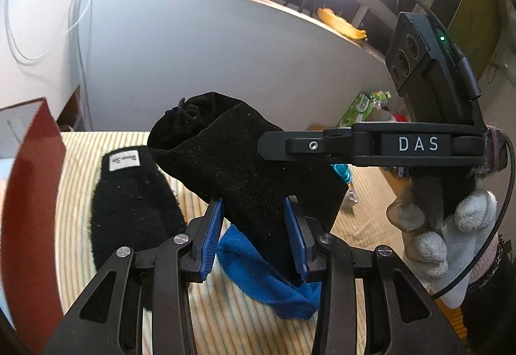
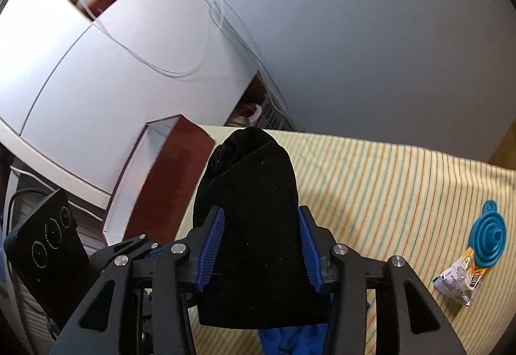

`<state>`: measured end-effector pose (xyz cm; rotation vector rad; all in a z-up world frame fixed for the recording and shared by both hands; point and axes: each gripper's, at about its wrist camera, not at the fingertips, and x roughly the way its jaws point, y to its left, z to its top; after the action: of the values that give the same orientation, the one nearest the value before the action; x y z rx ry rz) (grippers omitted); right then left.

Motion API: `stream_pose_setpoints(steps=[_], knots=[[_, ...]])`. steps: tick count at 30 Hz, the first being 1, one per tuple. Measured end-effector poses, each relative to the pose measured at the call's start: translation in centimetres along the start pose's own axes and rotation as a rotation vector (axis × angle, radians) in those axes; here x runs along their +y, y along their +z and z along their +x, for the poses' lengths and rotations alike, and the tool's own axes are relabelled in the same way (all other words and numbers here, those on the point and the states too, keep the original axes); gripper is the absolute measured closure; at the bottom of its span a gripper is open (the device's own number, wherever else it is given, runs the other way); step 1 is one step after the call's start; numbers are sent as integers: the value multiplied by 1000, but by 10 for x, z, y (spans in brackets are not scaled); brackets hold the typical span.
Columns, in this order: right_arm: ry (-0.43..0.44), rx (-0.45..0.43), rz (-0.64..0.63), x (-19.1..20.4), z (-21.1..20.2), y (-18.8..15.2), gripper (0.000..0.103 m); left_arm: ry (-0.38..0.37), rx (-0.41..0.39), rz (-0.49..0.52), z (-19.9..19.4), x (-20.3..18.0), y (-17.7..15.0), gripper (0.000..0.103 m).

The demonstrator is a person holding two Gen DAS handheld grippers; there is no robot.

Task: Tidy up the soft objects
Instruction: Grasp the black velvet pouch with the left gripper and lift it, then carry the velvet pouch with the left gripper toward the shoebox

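Observation:
A black velvet drawstring pouch [image 1: 225,161] hangs above the striped cloth, held from two sides. In the left wrist view my left gripper [image 1: 254,232] is shut on its lower end, blue pads pressing both sides. My right gripper [image 1: 267,147], held by a gloved hand [image 1: 451,232], comes in from the right and meets the pouch's upper edge. In the right wrist view the pouch [image 2: 251,209] fills the gap of my right gripper [image 2: 261,245], which is shut on it. A blue cloth [image 1: 264,277] shows just under the pouch, also seen as a blue cloth [image 2: 290,339]; whether it hangs or lies I cannot tell.
A black fuzzy hat [image 1: 129,203] with a white label lies on the striped tablecloth [image 1: 225,322] to the left. A red open box [image 2: 167,180] stands at the table's left edge. A blue funnel [image 2: 488,234] and a snack packet [image 2: 461,280] lie at the right.

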<state>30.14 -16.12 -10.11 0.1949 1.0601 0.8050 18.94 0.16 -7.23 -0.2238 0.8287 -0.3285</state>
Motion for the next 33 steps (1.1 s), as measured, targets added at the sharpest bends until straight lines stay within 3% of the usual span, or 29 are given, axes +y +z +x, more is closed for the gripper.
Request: stream_pose_setpoints(steps=[15, 24, 33], knots=[[45, -18, -118, 102, 14, 15, 61, 58, -148, -49, -92, 46, -3, 66], [105, 28, -191, 174, 59, 18, 61, 148, -197, -117, -141, 104, -16, 66], [145, 93, -251, 238, 118, 12, 61, 241, -197, -201, -173, 166, -37, 66]])
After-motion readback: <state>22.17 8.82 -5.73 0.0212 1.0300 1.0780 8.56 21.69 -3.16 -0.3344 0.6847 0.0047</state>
